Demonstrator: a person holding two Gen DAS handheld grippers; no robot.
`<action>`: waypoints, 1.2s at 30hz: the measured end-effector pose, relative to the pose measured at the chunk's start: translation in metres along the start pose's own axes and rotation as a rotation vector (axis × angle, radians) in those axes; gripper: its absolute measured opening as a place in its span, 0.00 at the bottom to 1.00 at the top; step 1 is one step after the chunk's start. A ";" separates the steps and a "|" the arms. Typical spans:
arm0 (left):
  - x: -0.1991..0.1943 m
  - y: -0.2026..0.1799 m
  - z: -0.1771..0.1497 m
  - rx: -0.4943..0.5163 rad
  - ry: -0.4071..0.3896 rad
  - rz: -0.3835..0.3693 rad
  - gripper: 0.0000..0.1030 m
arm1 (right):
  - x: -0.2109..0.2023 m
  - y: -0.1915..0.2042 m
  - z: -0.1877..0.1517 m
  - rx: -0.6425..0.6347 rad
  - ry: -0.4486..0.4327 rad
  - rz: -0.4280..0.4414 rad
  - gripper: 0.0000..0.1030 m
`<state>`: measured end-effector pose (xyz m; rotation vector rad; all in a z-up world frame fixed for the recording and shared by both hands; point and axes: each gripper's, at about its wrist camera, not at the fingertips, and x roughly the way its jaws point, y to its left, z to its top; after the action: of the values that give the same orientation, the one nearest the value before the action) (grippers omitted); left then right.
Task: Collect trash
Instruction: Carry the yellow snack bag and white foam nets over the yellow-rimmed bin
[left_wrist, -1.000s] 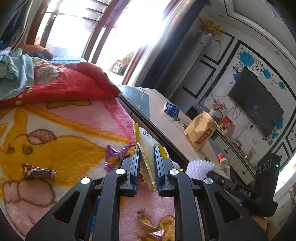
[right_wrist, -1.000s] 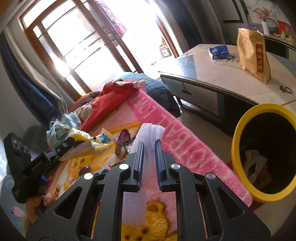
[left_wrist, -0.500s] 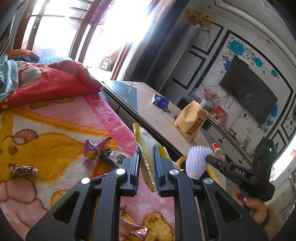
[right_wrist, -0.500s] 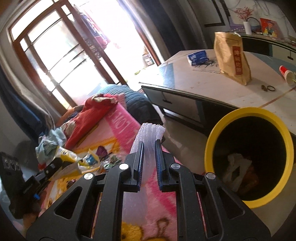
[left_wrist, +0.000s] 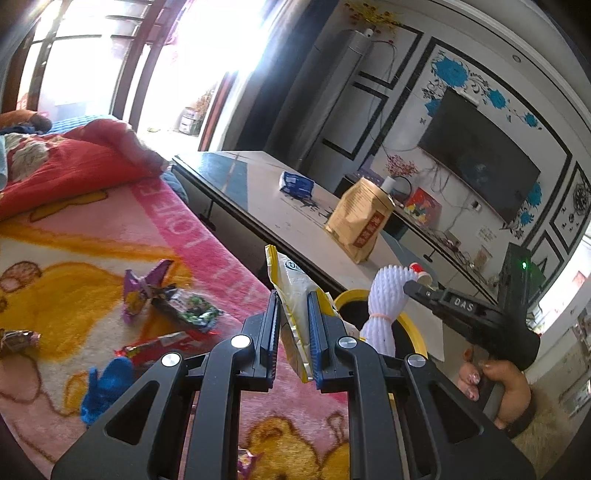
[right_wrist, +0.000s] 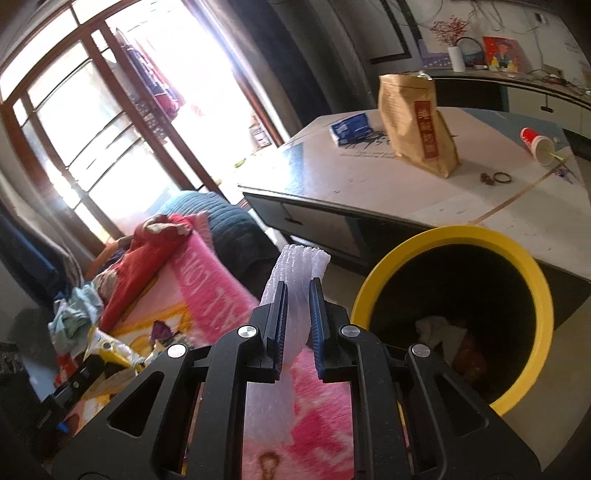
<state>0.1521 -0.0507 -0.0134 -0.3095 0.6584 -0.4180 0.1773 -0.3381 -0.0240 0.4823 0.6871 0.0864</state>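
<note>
My left gripper is shut on a yellow and white snack wrapper, held above the pink blanket's edge. My right gripper is shut on a white foam net sleeve. The same foam net sleeve shows in the left wrist view, just over the yellow bin. In the right wrist view the yellow bin stands on the floor right of the fingers, with crumpled trash inside. Loose wrappers lie on the blanket: a purple one, a green one, a red one and a blue scrap.
A low table stands beyond the bin with a brown paper bag, a blue packet and a tipped red cup. A red quilt and clothes are piled on the far blanket. A hand holds the right gripper's handle.
Both grippers have moved across the blanket toward the bin with their loads still held. The bin has come closer in the right wrist view; more wrappers have appeared in the left wrist view.
</note>
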 end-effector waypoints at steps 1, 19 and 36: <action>0.002 -0.002 0.000 0.005 0.004 -0.003 0.14 | 0.000 -0.004 0.001 0.004 -0.004 -0.010 0.08; 0.039 -0.049 -0.009 0.105 0.062 -0.069 0.14 | -0.012 -0.051 0.022 0.035 -0.087 -0.164 0.08; 0.072 -0.096 -0.028 0.172 0.110 -0.130 0.14 | -0.020 -0.098 0.032 0.091 -0.120 -0.273 0.08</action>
<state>0.1587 -0.1717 -0.0333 -0.1667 0.7070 -0.6156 0.1743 -0.4425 -0.0360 0.4731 0.6348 -0.2299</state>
